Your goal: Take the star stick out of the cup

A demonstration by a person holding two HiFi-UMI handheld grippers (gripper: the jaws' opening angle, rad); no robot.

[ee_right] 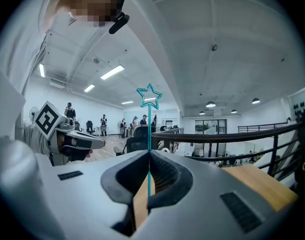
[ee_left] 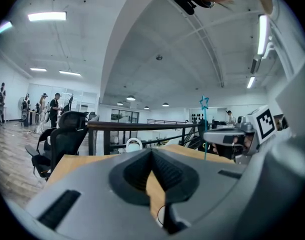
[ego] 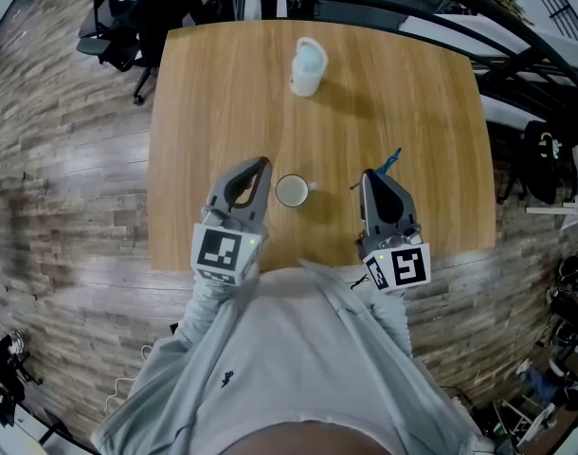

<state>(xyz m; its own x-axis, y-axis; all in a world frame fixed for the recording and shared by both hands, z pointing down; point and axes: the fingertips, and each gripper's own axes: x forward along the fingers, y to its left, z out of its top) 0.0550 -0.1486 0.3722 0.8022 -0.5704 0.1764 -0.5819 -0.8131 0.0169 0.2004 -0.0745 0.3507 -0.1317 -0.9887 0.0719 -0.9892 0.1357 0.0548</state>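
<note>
Right of centre in the head view, my right gripper (ego: 370, 176) clamps the star stick (ego: 391, 159), clear of the cup (ego: 291, 191). I'd hold it firm and upright. My left gripper (ego: 262, 164) is closed on nothing.

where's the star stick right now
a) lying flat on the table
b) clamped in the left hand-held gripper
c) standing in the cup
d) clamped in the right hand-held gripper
d: the right gripper view shows the teal star stick upright and pinched between the closed jaws of the right hand-held gripper, while in the head view the cup stands apart on the table.
</note>
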